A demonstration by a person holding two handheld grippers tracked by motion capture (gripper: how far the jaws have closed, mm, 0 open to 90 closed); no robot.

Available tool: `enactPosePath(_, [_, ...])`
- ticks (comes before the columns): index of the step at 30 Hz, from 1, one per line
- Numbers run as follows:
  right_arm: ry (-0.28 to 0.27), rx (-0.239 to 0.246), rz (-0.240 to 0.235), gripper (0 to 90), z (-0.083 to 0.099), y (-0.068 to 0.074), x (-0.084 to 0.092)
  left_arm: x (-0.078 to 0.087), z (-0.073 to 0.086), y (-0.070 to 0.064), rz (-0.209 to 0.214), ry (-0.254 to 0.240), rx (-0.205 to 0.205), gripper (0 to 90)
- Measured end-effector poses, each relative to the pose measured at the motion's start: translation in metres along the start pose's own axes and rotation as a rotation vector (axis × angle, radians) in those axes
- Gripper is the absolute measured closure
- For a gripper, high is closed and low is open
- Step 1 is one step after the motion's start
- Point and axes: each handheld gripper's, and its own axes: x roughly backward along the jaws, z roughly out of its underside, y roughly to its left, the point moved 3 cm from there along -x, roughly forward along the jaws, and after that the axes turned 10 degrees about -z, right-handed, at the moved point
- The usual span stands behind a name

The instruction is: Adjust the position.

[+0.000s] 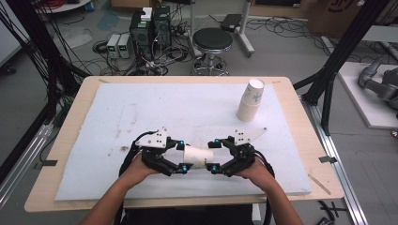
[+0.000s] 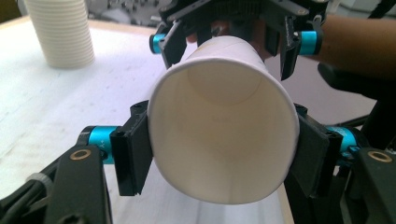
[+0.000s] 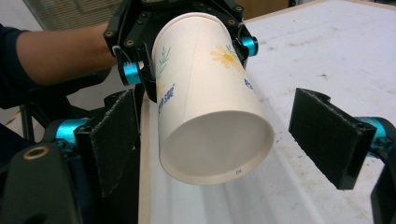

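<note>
A white paper cup [image 1: 197,156] with a flower print lies on its side in the air between my two grippers, just above the front of the white mat [image 1: 141,108]. My left gripper [image 1: 182,155] is shut on the cup near its rim. In the left gripper view the cup's open mouth [image 2: 224,121] faces the camera, with both pads pressed against its sides. My right gripper [image 1: 215,155] stands open around the cup's base. In the right gripper view the cup [image 3: 205,102] has gaps to both pads [image 3: 331,135].
A tall stack of paper cups [image 1: 251,101] stands at the mat's back right, also seen as the stack [image 2: 60,32]. The wooden table [image 1: 65,126] borders the mat. Beyond it are a black stool [image 1: 212,40] and electronics boxes [image 1: 150,28] on the floor.
</note>
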Motion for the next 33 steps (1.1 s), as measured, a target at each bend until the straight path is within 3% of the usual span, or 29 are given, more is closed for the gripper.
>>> enactPosePath(4, [0.054,0.037,0.052,16.4,-0.004,0.001,-0.003,0.005,-0.007,0.003,-0.03,0.087,-0.005,32.0])
enactPosePath(7, [0.137,0.089,0.108,16.4,-0.009,0.003,-0.007,0.008,-0.011,0.005,-0.051,0.156,-0.011,31.9])
enactPosePath(11, [0.224,0.148,0.143,16.4,-0.016,0.005,-0.014,0.011,-0.015,0.007,-0.063,0.224,-0.035,31.9])
enactPosePath(16, [0.3,0.192,0.158,16.7,-0.022,0.006,-0.022,0.012,-0.021,0.008,-0.08,0.31,-0.066,31.9])
enactPosePath(23, [0.395,0.241,0.181,16.7,-0.032,0.005,-0.029,0.013,-0.026,0.013,-0.092,0.38,-0.081,31.9])
enactPosePath(33, [0.508,0.289,0.185,17.9,-0.037,0.004,-0.041,0.008,-0.036,0.014,-0.102,0.505,-0.132,32.5])
